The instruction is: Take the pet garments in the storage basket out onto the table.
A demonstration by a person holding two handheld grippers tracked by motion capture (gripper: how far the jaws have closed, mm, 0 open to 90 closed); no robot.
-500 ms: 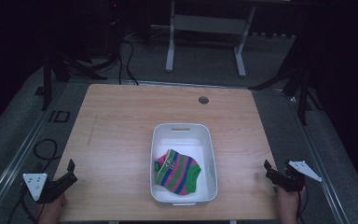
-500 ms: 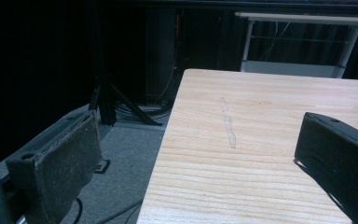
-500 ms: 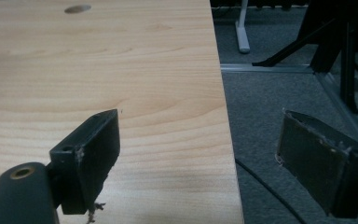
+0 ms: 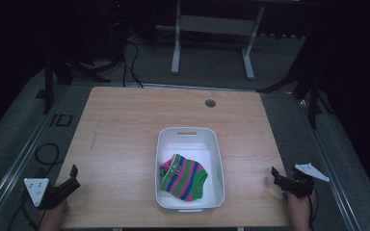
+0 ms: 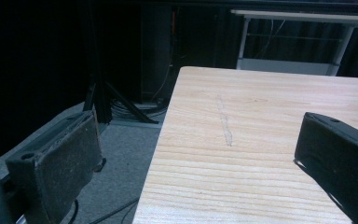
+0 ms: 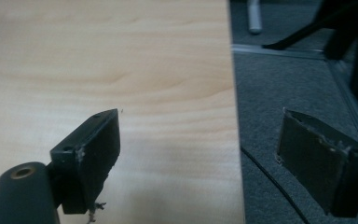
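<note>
A striped green, pink and blue sock is seen lying inside the white rectangular plastic tub; placement is judged done. The left gripper and right gripper are held spread, empty, at the wooden table edges

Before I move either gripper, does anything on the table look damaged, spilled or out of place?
Nothing serious. The sock lies crumpled in the white bin, nothing spilled. The table has a faint pale scuff near its left edge. Both grippers, left and right, are open at the near corners.
</note>
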